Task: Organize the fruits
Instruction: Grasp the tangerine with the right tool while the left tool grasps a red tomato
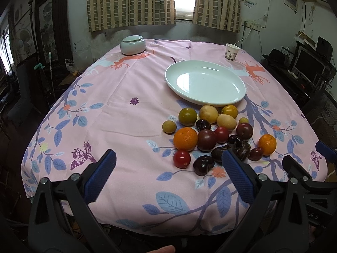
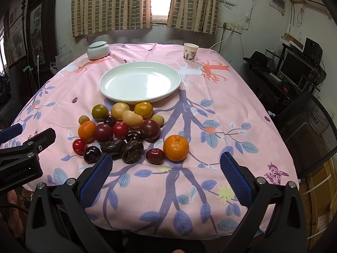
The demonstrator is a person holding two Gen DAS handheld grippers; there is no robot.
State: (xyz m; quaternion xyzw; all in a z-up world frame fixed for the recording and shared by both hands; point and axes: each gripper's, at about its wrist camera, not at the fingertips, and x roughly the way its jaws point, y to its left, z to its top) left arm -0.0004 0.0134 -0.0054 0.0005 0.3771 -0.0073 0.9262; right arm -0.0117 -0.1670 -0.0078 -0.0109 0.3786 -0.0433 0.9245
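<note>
A pile of fruit lies on the pink tablecloth just in front of an empty white oval plate (image 1: 205, 82) (image 2: 140, 81). It holds oranges (image 1: 185, 138) (image 2: 175, 147), red tomatoes (image 1: 181, 158) (image 2: 79, 146), dark plums (image 1: 206, 140) (image 2: 150, 129), yellow fruits (image 1: 208, 113) (image 2: 132, 119) and a green one (image 1: 187, 116) (image 2: 100, 112). My left gripper (image 1: 168, 177) is open and empty over the near table edge, left of the pile. My right gripper (image 2: 164, 177) is open and empty, near the front edge, just before the lone orange.
A lidded pale ceramic jar (image 1: 132, 45) (image 2: 98, 50) stands at the far left of the table and a paper cup (image 1: 231, 51) (image 2: 190, 52) at the far right. A desk with a monitor (image 2: 294, 67) stands to the right.
</note>
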